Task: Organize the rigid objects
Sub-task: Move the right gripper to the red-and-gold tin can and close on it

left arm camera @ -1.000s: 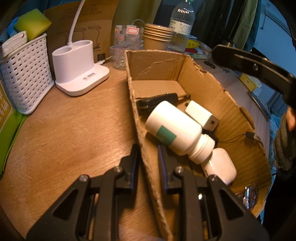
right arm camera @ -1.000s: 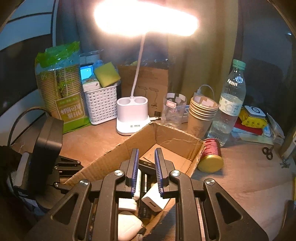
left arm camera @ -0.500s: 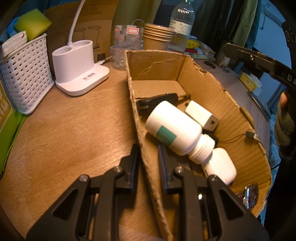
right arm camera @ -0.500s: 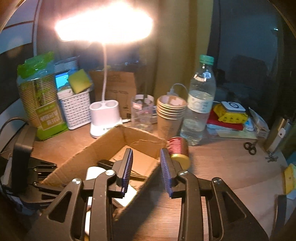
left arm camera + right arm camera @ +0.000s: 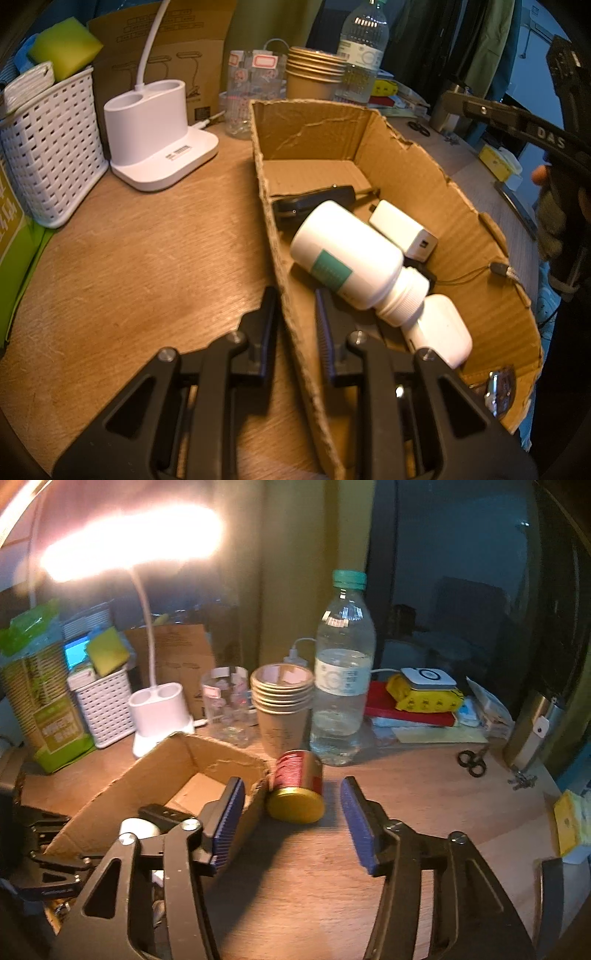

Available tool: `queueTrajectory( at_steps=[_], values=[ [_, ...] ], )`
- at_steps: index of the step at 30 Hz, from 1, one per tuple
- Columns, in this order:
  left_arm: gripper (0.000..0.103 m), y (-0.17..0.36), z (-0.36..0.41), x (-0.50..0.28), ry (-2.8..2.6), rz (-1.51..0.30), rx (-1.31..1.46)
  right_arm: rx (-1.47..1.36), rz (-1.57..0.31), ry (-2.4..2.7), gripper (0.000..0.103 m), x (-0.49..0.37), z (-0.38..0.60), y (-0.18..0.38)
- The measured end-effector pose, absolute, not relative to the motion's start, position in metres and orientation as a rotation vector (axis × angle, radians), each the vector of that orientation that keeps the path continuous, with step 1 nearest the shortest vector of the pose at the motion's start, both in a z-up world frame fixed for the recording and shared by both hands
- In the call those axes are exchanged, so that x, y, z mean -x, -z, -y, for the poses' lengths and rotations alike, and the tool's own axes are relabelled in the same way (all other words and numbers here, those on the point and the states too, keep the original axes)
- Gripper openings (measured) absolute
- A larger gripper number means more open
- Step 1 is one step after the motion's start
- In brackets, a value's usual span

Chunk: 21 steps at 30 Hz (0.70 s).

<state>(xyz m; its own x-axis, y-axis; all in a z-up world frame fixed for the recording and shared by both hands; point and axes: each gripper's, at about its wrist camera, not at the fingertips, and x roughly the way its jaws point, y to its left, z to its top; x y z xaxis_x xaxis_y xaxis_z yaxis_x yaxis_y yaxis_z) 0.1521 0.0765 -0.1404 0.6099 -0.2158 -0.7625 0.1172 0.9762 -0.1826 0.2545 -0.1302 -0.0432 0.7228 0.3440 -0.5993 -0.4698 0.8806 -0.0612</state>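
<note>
Beside the torn corrugated cardboard box (image 5: 207,755) lies a ribbed cylindrical tin (image 5: 297,786)

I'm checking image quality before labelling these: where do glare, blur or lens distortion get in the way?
Right wrist view: the lit lamp head blows out to white glare at upper left, the background right is dark, and the red can is slightly soft. Left wrist view: evenly lit and sharp on the white bottle; fisheye bends the cardboard box wall and darkens the corners.
</note>
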Motion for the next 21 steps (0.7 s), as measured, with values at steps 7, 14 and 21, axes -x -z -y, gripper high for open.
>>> queueTrajectory(
  at_steps=[7,14,21],
  values=[
    [0.022,0.140,-0.077,-0.152,0.193,-0.895,0.118,0.186,-0.643,-0.409,0.061,-0.281,0.141,0.053],
    [0.022,0.140,-0.077,-0.152,0.193,-0.895,0.118,0.173,-0.677,-0.387,0.061,-0.304,0.146,0.064],
    [0.022,0.140,-0.077,-0.152,0.193,-0.895,0.118,0.172,-0.714,-0.381,0.062,-0.323,0.144,0.077]
  ],
)
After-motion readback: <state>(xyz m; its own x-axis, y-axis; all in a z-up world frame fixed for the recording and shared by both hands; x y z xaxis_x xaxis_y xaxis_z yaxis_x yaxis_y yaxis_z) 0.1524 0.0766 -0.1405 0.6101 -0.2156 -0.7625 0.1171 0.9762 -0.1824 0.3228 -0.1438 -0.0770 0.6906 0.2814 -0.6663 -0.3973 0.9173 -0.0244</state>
